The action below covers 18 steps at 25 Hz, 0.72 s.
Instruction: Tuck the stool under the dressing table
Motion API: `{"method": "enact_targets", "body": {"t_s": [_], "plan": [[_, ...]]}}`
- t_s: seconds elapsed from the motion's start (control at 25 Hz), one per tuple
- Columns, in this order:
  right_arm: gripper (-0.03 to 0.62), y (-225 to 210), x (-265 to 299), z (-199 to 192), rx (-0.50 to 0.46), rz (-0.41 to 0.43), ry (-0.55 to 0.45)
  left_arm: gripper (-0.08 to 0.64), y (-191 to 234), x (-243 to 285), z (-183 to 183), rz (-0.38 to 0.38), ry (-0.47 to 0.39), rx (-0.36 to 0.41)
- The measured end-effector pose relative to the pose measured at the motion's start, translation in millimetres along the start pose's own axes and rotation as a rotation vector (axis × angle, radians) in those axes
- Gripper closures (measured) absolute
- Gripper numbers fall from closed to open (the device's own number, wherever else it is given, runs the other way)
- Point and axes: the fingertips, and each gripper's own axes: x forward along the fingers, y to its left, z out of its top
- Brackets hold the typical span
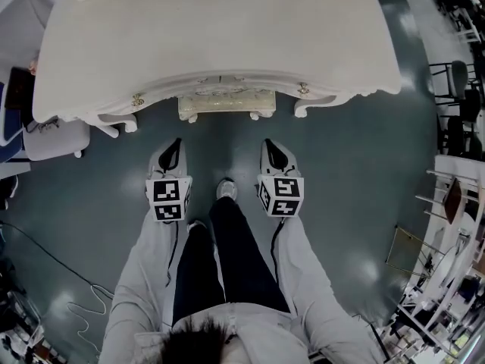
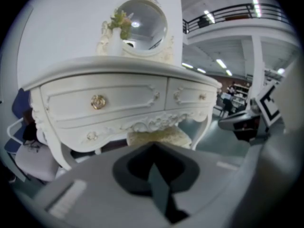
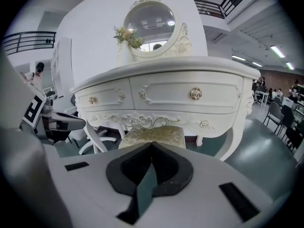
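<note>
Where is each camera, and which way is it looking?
Head view: on the person's head, facing steeply down at the dressing table, stool, left gripper, right gripper, sleeves and legs.
Left gripper view: rides the left gripper, facing the table's drawers along its shut jaws.
Right gripper view: rides the right gripper, facing likewise; shut jaws show.
Shared: all three show the stool under the table.

A white chair (image 1: 54, 139) sits left on the grey-green floor (image 1: 364, 196) — dark chairs (image 1: 457, 78) line the right edge

Shows stool (image 1: 225, 106) under counter (image 1: 220, 29) at 12 o'clock, mirror (image 3: 151, 20) on counter; from stool, left gripper (image 1: 176, 143) at 7 o'clock, right gripper (image 1: 268, 143) at 5 o'clock.
</note>
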Motion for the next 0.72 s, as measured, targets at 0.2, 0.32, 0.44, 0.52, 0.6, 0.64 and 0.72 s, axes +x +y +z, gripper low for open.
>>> {"method": "enact_targets", "body": {"t_s": [0.2,0.32,0.44,0.52,0.6,0.64,0.72], "plan": [[0.591,15.9,-38.3,27.2,-0.032,0.009,-0.046,0.552,-5.7,-40.0,25.2,-0.013,-0.055,0.003],[0.591,25.4,-61.5,46.2,-0.040,0.015,-0.082,0.552,-8.3,-61.7,42.7,-0.012,-0.089,-0.007],[0.591,32.9,-85.4,65.3,-0.036,0.008,-0.121,0.551,-10.0,-82.7,65.0,-0.011,-0.131,-0.018],[0.591,38.1,-101.3,75.9,-0.028,0.003,-0.143,0.551,-11.0,-97.5,79.4,-0.011,-0.160,-0.018],[0.591,43.2,-116.0,86.1,-0.022,0.000,-0.164,0.552,-12.7,-112.2,92.3,-0.012,-0.186,-0.007],[0.591,45.8,-122.9,91.0,-0.021,0.002,-0.175,0.551,-14.2,-119.4,98.0,-0.014,-0.198,0.002],[0.591,50.4,-137.0,100.4,-0.020,0.007,-0.193,0.551,-18.3,-133.5,108.3,-0.021,-0.219,0.018]]}}
